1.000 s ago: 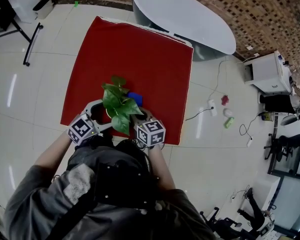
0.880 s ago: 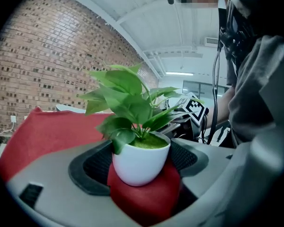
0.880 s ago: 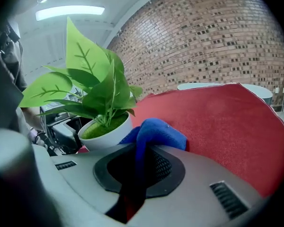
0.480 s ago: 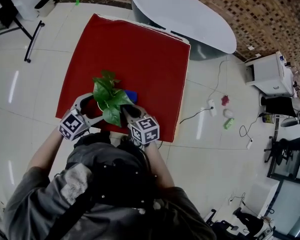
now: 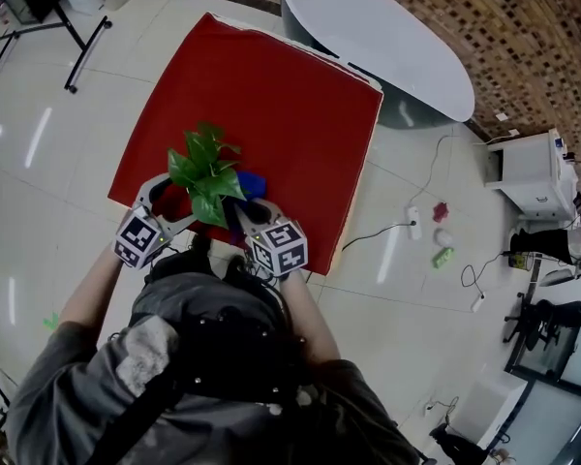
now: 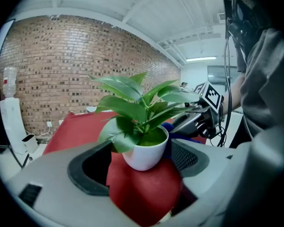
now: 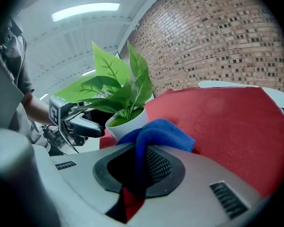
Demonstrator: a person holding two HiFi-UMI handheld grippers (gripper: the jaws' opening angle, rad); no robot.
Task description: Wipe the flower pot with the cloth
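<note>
The flower pot [image 6: 144, 156] is white and carries green leaves [image 5: 205, 168]. I see it upright near the front edge of the red bench [image 5: 290, 114], toward the left corner. My left hand-held gripper [image 5: 179, 203] grips it with the jaws set wide. The right pad lies on the pot's wall, and a leaf covers the other contact. My right hand-held gripper [image 7: 138, 157] is closed on the blue cloth [image 7: 156, 132], whose bunch lies against the pot's side. Behind the pot the red surface is bare up to the far edge. A white oval table [image 5: 378, 37] stands close to the far right corner. Pale floor [image 5: 68, 163] is open at the left, and a cable [image 5: 368, 232] lies at the right.
</note>
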